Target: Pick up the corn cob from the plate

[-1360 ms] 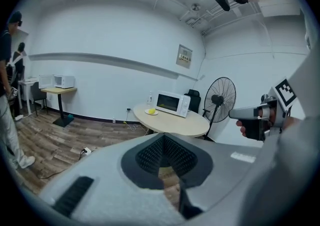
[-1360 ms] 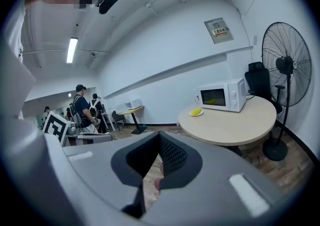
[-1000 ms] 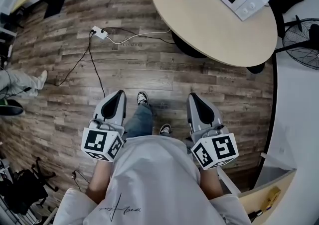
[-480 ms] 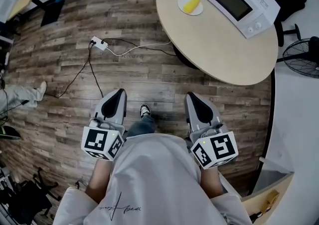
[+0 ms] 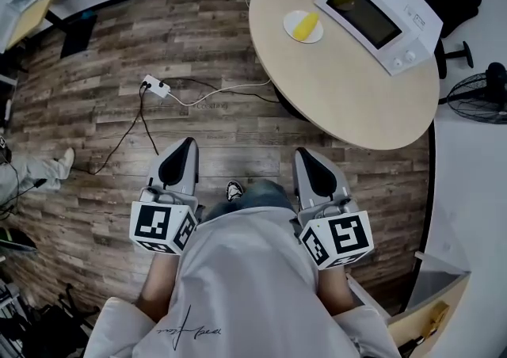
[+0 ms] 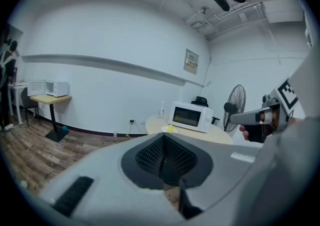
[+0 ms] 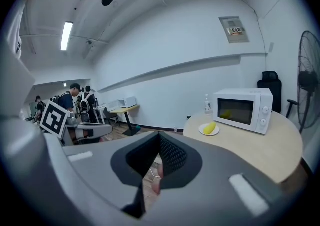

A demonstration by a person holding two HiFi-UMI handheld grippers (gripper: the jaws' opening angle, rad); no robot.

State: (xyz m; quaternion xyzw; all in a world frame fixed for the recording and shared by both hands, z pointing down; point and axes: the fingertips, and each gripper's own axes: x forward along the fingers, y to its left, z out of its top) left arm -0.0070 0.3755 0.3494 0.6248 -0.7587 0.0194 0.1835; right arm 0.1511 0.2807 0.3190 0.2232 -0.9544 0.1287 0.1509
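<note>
Wood-plank floor point(image 5: 198, 55) slips behind me, round beige table point(image 5: 348, 95) nearer (not yet in reach); yellow corn cob point(image 5: 306, 26) sits on its white plate point(image 5: 290, 28) there; left claw point(image 5: 188, 148) and right claw point(image 5: 306, 156) pressed together, empty.

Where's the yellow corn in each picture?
Head view: the corn cob is near the top, right of middle.
Left gripper view: a tiny yellow speck at the middle, left of the microwave.
Right gripper view: right of middle.
Shared landmark: the white microwave, always just right of it.
</note>
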